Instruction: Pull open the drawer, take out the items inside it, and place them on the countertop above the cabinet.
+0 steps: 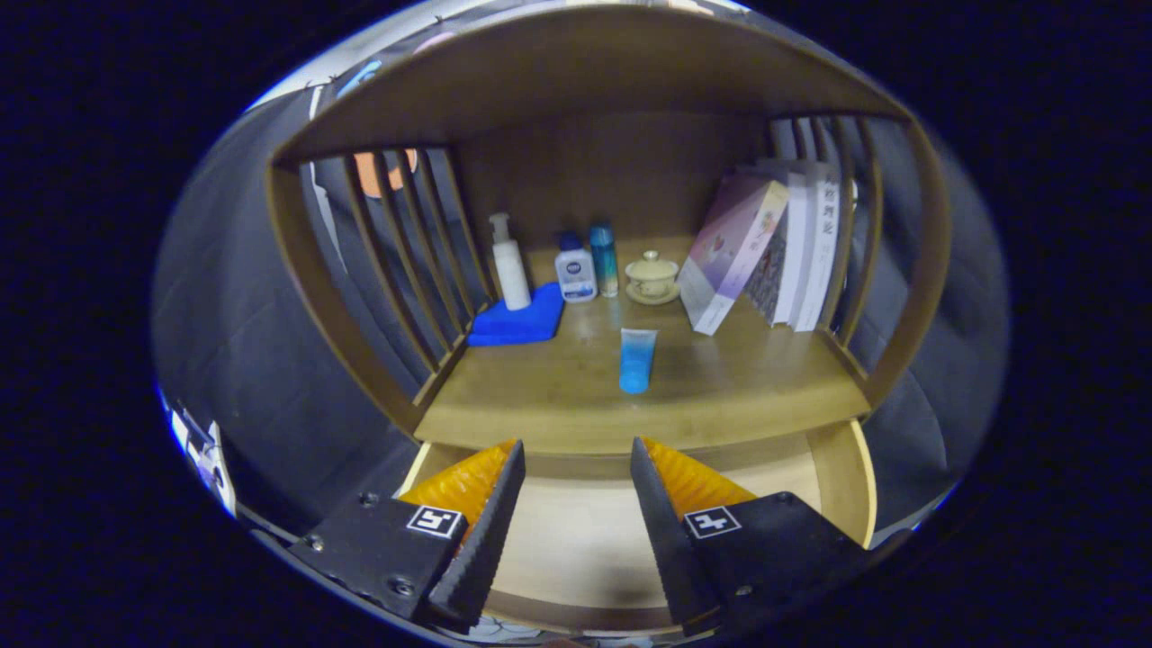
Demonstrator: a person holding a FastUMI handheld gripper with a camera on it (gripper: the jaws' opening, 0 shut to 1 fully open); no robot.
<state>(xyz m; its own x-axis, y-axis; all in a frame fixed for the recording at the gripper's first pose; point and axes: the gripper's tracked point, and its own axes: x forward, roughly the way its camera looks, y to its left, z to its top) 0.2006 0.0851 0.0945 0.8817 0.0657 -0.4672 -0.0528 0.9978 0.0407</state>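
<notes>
1. One blue tube [637, 359] lies on the worktop [738, 387] near its front edge, beyond the tool [569, 463].
2. Tool fingers are spread, pinching nothing, above the open drawer [837, 477].
3. Tube likely light, soft, slippery; take it across its middle.

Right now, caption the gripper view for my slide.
Open gripper above pulled-out drawer; blue tube lies on countertop.
</notes>
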